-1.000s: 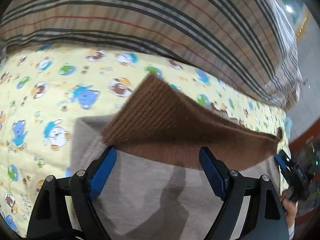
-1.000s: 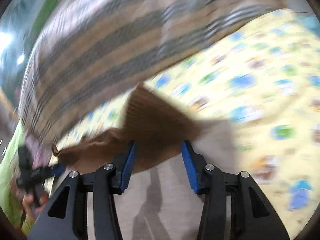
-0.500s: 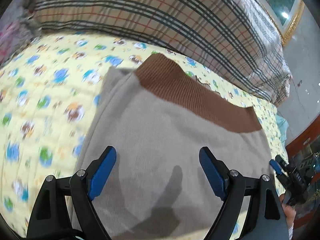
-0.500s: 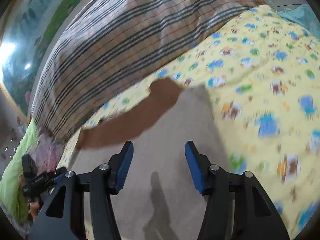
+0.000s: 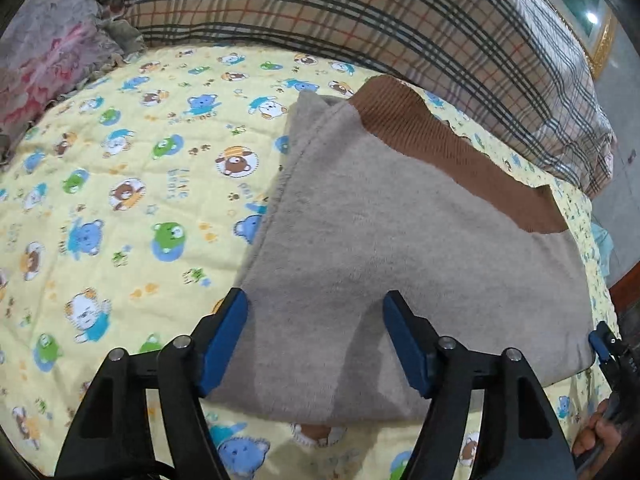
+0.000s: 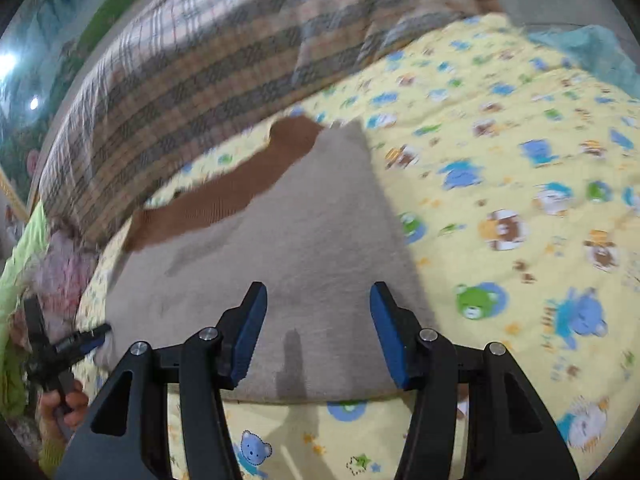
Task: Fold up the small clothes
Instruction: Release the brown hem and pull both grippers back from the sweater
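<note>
On the yellow bear-print quilt [image 5: 132, 184], just in front of the plaid pillow [image 5: 400, 20], the grey garment [image 5: 384, 248] lies folded over, its brown ribbed band [image 5: 452, 148] along the far edge. The left gripper [image 5: 316, 336] and right gripper [image 6: 318, 330] both hang above its near edge, jaws spread and empty. The top layer looks loosely laid, so a careless pinch of one layer could drag the fold askew on the soft bedding.

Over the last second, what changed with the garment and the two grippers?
The brown ribbed hem, lifted and draped toward the grippers a second ago, now lies flat at the far edge of the grey garment. Left gripper and right gripper have drawn back. Both stay open, holding nothing; the bear-print quilt is unchanged.
</note>
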The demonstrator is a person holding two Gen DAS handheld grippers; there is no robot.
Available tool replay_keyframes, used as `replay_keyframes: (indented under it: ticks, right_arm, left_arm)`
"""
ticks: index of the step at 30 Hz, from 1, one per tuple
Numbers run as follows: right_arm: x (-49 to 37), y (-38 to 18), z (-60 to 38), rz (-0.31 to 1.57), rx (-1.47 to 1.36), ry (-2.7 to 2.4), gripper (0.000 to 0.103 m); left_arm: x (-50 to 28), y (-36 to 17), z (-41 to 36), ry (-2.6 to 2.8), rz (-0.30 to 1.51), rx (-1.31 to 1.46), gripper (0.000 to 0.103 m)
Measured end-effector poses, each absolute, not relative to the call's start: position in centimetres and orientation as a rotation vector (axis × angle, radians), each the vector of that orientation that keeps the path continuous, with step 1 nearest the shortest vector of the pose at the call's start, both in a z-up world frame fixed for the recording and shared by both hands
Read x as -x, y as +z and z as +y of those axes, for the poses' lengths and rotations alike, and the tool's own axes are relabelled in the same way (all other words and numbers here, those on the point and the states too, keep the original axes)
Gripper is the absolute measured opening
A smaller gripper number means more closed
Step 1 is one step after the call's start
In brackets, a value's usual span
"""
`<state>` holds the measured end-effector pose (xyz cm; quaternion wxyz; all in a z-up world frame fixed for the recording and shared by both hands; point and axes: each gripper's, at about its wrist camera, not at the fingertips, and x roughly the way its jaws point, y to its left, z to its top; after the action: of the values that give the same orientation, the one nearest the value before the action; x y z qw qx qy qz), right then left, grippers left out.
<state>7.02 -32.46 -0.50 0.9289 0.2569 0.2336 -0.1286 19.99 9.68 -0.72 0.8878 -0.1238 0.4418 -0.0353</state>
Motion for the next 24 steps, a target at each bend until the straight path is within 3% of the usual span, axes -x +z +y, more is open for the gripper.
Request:
replay_keyframes:
  ticks: [5, 14, 24]
  right_arm:
    - [-4.7, -0.5, -31.3, 0.331, -0.563, -0.172, 0.055]
    - [-5.2, -0.3, -26.3, 0.343, -0.431, 0.029, 0.056]
    - [-5.3, -1.3, -27.7, 0.344, -0.516, 0.068, 0.061]
  left_arm:
    - [-16.8, 0.6, 11.4, -0.053, 0.892, 0.407, 0.075]
    - [-12.6, -2.0, 12.2, -0.076, 0.929, 0.618, 0.077]
    - [-15.8, -3.1, 11.7, -0.049, 0.888, 0.708, 0.078]
